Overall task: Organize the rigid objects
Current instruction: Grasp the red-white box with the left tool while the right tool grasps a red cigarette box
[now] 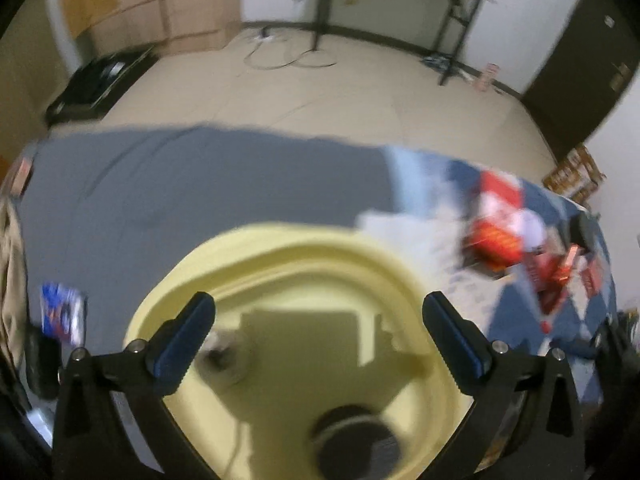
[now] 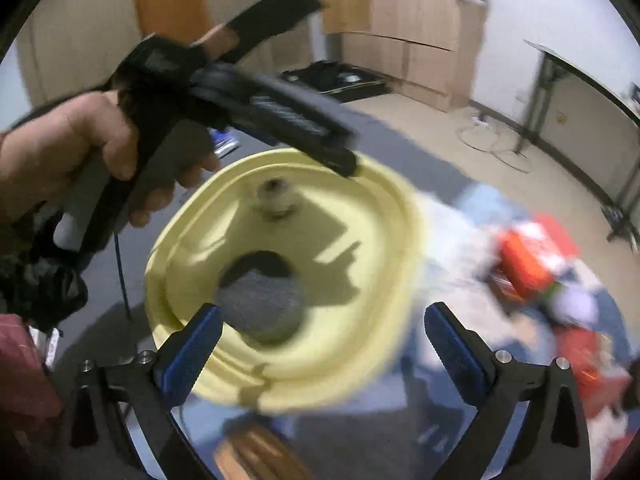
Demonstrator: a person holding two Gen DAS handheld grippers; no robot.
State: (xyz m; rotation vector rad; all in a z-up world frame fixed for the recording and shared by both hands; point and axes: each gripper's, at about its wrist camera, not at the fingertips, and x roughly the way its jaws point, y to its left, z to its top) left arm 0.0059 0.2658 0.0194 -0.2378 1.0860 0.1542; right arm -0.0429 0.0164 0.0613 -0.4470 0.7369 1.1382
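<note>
Your left gripper (image 1: 319, 330) is spread wide, nothing between its blue-padded fingers (image 1: 184, 340); it hangs over the pale yellow basin (image 1: 280, 248), not touching it. Your right gripper (image 2: 323, 344) is spread wide too and pinches nothing, with its left pad over the basin's near rim.

The basin sits on the grey sheet (image 1: 180, 184) of the bed. Inside it lie a dark round disc-like thing with a grey woven-looking top (image 2: 260, 300) and a small whitish round object with a dark centre (image 2: 276, 196), well apart. Both are too blurred to name closer.

In the right wrist view, your left hand (image 2: 76, 148) grips the black handle of the left gripper above the basin's far-left edge.

To the right of the basin, red-and-white packages (image 1: 500, 224) lie in a heap on a blue-and-white patterned cloth (image 1: 420, 184). A small blue-and-red packet (image 1: 62, 312) lies on the sheet left of the basin.
</note>
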